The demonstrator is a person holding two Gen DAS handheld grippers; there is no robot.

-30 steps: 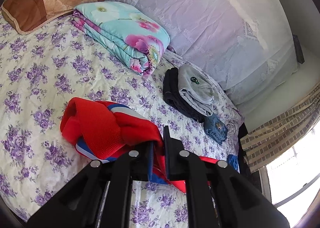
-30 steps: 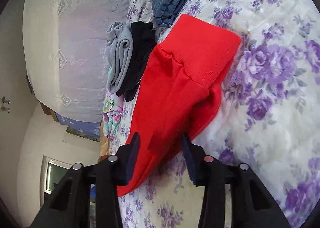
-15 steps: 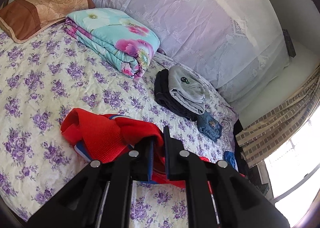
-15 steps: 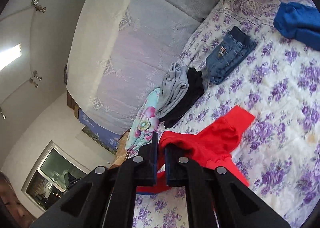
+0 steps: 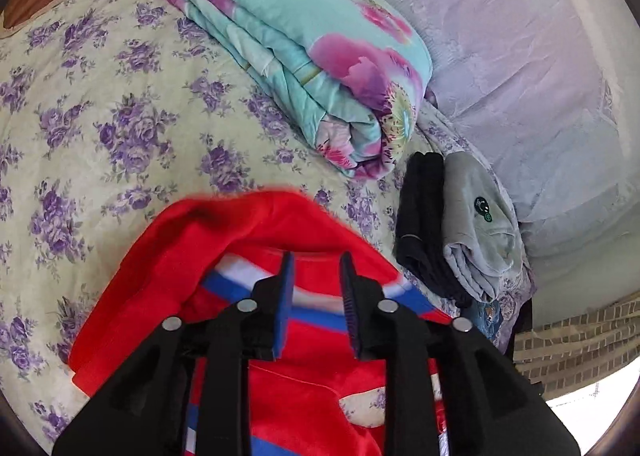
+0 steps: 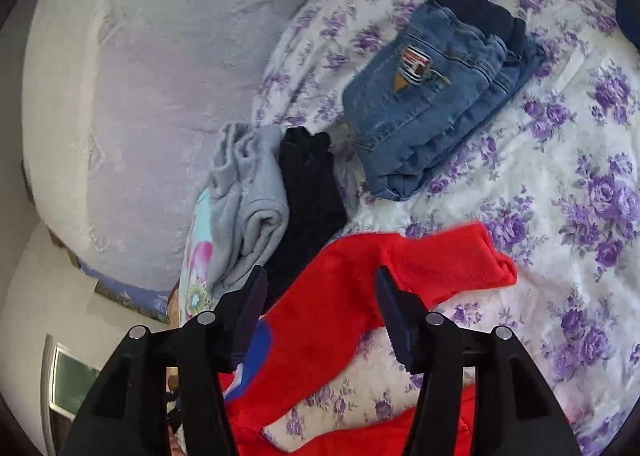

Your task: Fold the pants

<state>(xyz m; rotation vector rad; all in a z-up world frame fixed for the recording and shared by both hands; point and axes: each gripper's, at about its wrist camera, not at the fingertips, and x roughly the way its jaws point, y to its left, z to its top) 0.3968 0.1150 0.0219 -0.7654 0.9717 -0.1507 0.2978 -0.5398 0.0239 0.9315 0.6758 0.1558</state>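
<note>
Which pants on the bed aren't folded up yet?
The red pants with blue and white stripes. They lie loose and rumpled, while the jeans, the grey pants and the black pants are neat folded bundles.

Bed with cream bedspread printed in purple roses. Ahead of the left tongs, a folded turquoise floral quilt; beyond it a pale lace curtain — daylight filtering through. Right of these tongs, a brick-patterned curtain. Left of the right tongs — a white wall and a window.
</note>
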